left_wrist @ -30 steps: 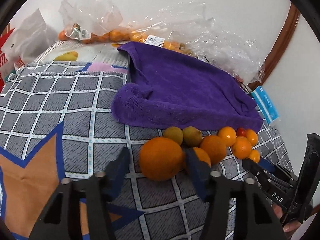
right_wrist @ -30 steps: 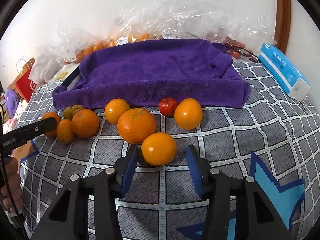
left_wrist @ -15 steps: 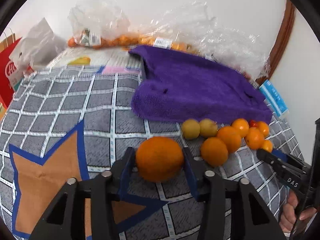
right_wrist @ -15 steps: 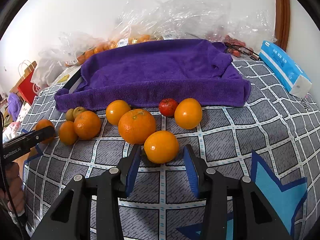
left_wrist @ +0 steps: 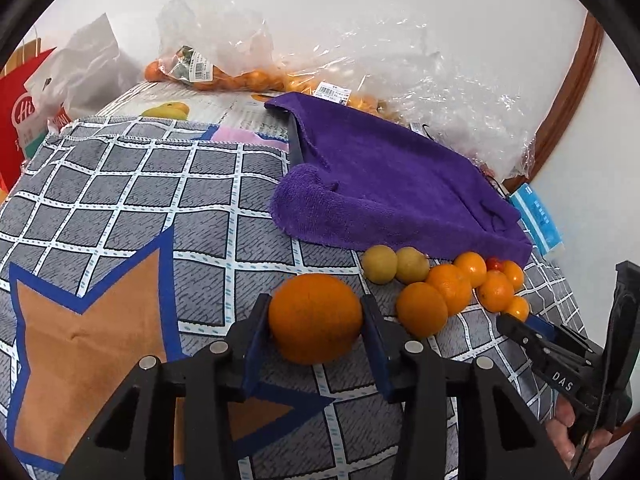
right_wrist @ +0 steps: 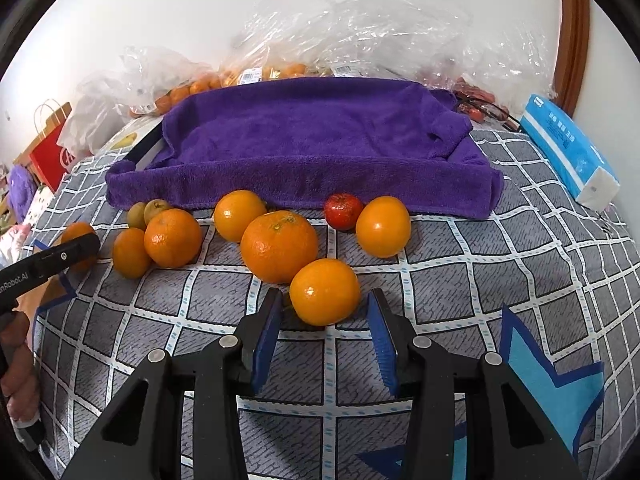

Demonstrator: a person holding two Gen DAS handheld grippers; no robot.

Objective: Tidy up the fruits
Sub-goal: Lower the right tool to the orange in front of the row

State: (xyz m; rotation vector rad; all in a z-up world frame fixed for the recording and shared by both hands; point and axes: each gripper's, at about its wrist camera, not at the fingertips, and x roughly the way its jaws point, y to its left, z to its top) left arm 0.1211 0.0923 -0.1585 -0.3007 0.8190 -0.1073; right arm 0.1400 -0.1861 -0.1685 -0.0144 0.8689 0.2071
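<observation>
My left gripper (left_wrist: 314, 320) is shut on a large orange (left_wrist: 315, 317) and holds it just above the checked cloth, left of the fruit row. That row holds two yellow-green fruits (left_wrist: 379, 264), several oranges (left_wrist: 448, 288) and a small red fruit (left_wrist: 495, 264) along the purple towel (left_wrist: 384, 188). In the right wrist view my right gripper (right_wrist: 325, 316) is open around a small orange (right_wrist: 325, 291), pads not touching it. A bigger orange (right_wrist: 279, 246) lies just behind it. The purple towel (right_wrist: 312, 140) lies beyond.
Clear plastic bags of small oranges (left_wrist: 240, 78) lie against the back wall. A blue tissue pack (right_wrist: 568, 156) lies at the right. A red paper bag (left_wrist: 24, 120) stands at the left. The left gripper (right_wrist: 44, 264) shows at the right wrist view's left edge.
My left gripper closed on the large orange and carried it left, away from the fruit row. My right gripper moved slightly forward around the small orange and stays open.
</observation>
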